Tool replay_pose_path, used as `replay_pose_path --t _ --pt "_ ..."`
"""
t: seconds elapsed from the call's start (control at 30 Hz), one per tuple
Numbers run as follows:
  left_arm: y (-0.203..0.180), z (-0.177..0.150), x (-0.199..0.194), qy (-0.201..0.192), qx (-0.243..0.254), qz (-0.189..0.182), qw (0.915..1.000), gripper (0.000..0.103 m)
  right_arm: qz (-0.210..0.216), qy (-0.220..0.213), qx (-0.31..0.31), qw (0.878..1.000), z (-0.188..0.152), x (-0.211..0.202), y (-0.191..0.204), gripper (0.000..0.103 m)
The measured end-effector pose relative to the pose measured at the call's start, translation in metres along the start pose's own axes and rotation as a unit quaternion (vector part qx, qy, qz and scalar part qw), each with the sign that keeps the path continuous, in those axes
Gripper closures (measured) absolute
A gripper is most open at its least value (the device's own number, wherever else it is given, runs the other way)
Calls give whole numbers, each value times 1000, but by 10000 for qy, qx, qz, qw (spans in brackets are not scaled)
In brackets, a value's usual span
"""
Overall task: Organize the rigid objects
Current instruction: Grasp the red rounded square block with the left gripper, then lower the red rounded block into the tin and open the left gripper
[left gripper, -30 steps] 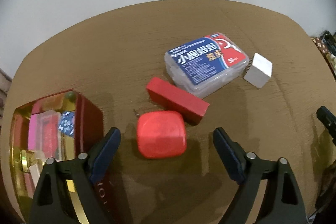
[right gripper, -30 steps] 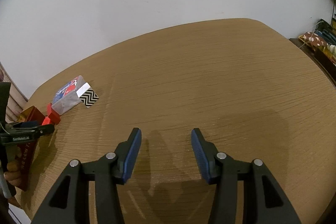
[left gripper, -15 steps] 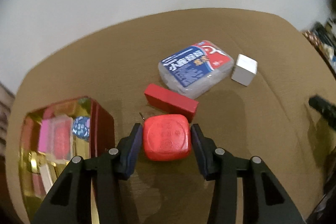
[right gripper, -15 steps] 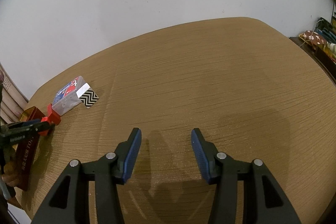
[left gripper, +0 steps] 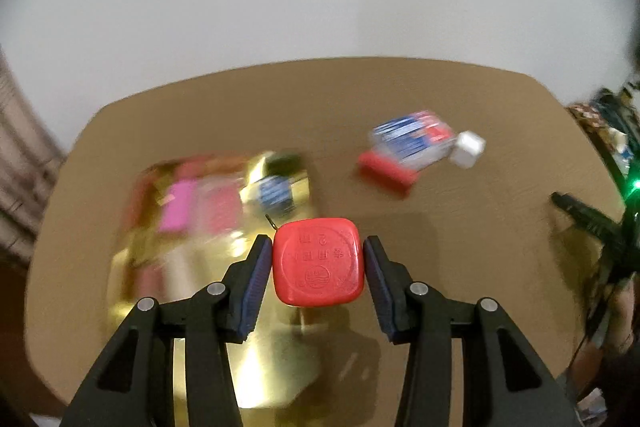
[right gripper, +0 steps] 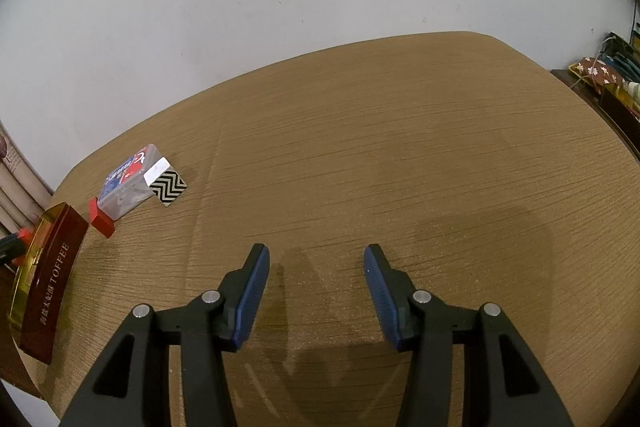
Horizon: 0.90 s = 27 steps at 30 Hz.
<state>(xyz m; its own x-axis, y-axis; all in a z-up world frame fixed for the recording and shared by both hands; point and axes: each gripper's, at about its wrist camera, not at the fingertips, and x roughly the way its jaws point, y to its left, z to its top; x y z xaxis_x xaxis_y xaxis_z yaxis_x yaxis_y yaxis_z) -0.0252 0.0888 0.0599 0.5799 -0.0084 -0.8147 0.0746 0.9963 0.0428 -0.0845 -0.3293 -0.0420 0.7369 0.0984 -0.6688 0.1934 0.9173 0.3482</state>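
My left gripper point(left gripper: 318, 263) is shut on a rounded red square case point(left gripper: 318, 262) and holds it above the open gold-lined tin point(left gripper: 256, 355), which has several small items inside. The tin shows in the right wrist view point(right gripper: 48, 287) as a dark red box marked TOFFEE at the far left. On the table beyond lie a flat red box point(left gripper: 384, 173), a clear case with a blue and red label point(left gripper: 412, 139) and a white cube point(left gripper: 466, 149). My right gripper point(right gripper: 316, 291) is open and empty above the bare tabletop.
The brown wooden table point(right gripper: 400, 167) ends at a white wall. A side shelf with patterned cloth point(right gripper: 600, 75) stands at the right. The right gripper tool point(left gripper: 588, 219) shows at the right edge of the left wrist view.
My left gripper closed on the red case, lifted it and carried it left over the open tin. My right gripper has stayed still and open.
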Motion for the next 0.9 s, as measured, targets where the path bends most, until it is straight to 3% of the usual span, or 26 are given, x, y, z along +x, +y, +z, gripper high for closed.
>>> replay_pose_path --t 0.13,0.2,0.37,0.47,0.9 --pt "38 -15 -3 247 -28 458 9986 60 -43 16 -35 10000 -1 2 2 52" --pt "56 -26 -2 360 -177 465 9981 60 -53 21 -42 10000 -1 3 3 52" --pt "54 -27 14 415 -357 257 9982 60 -100 35 -75 9999 -1 6 6 52" --pt "41 -26 31 447 -221 209 9985 60 -102 37 -75 9999 -1 6 7 52" --pt "42 -8 66 452 -396 767 9952 59 -126 45 -99 9999 -2 9 9 51"
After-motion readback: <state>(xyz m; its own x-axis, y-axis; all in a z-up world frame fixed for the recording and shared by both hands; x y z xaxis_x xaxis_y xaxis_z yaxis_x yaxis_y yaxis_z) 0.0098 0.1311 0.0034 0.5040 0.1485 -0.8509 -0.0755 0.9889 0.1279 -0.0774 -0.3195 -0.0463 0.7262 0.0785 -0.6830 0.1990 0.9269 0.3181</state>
